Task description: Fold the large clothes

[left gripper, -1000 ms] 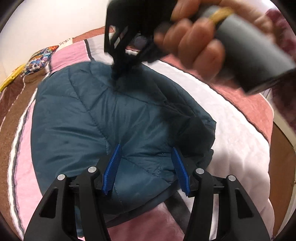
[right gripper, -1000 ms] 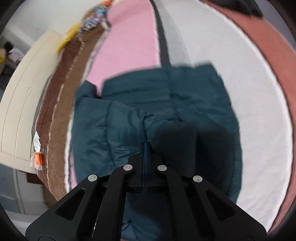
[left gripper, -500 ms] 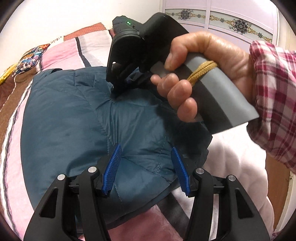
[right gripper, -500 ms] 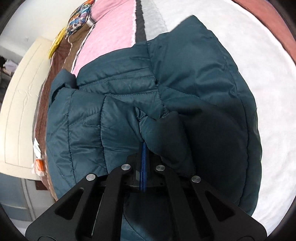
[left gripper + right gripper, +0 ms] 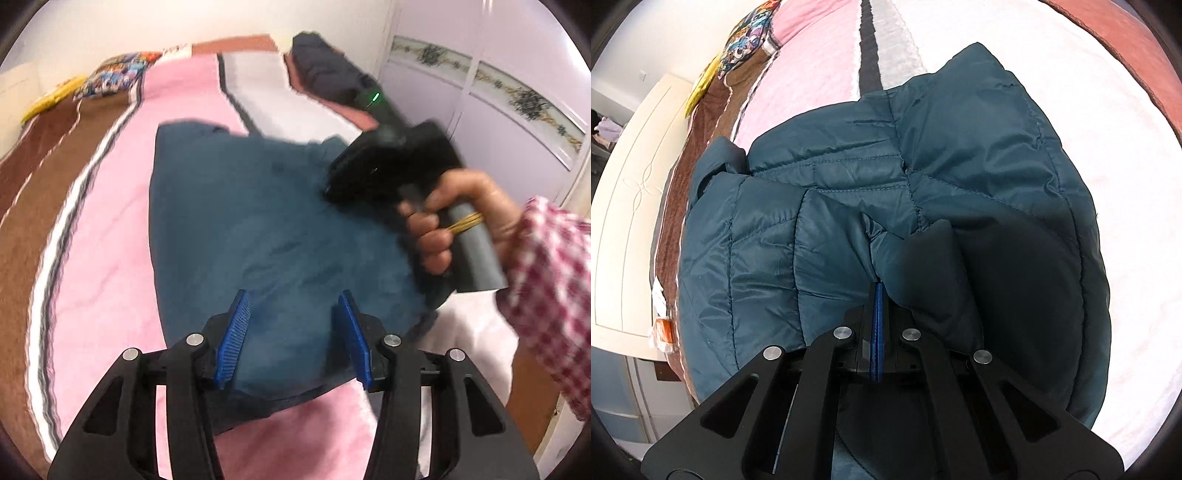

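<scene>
We see a dark teal quilted jacket [image 5: 886,192] lying folded on the bed [image 5: 122,206], filling the middle of both views, over a blanket striped in pink, brown and white. In the left wrist view, the left tongs [image 5: 293,332] stand at the bottom centre with their blue pads parted; their jaws have just been closing a little, and the jacket's near edge shows in the gap, but the pads do not press on it. In the same view, at the right of the frame, a hand [image 5: 454,218] in a red checked sleeve [image 5: 550,288] holds the right tongs [image 5: 879,325] down on the jacket. In the right wrist view these tongs sit at lower centre, their blue pads pressed together, with a fold of jacket bunched at the tips; whether fabric is pinched between them we cannot tell. A patterned pillow [image 5: 114,74] lies at upper left, and a dark folded garment [image 5: 325,70] at the bed's far end.
</scene>
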The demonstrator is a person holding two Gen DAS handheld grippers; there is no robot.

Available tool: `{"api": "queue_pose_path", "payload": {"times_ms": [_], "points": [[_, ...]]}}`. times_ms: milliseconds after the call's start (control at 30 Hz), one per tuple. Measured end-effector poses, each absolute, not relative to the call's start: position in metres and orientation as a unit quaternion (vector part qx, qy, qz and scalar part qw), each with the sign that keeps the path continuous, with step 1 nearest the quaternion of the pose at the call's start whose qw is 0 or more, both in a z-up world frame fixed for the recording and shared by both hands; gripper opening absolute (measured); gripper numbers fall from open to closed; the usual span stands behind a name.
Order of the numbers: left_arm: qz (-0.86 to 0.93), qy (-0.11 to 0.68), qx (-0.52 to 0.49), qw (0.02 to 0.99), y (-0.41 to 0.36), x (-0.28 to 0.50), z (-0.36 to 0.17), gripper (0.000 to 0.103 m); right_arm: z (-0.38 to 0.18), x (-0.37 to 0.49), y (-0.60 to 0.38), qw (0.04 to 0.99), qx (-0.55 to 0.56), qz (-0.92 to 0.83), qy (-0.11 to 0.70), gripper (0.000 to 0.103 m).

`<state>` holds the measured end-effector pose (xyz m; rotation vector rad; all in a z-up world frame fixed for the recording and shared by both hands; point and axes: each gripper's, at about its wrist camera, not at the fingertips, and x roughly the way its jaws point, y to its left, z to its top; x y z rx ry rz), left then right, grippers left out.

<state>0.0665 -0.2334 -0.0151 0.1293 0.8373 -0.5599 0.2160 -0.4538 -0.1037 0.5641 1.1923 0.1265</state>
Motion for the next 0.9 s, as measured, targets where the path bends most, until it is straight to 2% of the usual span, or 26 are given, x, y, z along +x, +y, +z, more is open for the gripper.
{"api": "queue_pose_path", "payload": {"times_ms": [100,367,567,767,900], "points": [[-0.259,0.402,0.081,0.874,-0.241,0.067,-0.023,0.052,-0.103,0.215,-0.451,0.790,0.259,0.055,0.553,0.000],[-0.246,0.398,0.112,0.877,-0.249,0.061,-0.044,0.053,-0.104,0.211,-0.453,0.786,0.278,0.044,0.551,0.000],[-0.248,0.408,0.090,0.874,-0.246,0.062,-0.039,0.056,-0.073,0.200,-0.449,0.795,0.273,0.025,0.541,0.002],[-0.250,0.408,0.073,0.875,-0.242,0.061,-0.037,0.056,-0.027,0.121,-0.435,0.835,0.230,0.025,0.499,0.004],[-0.252,0.409,0.069,0.874,-0.241,0.061,-0.036,0.056,-0.042,0.070,-0.412,0.836,0.198,0.041,0.510,0.004]]}}
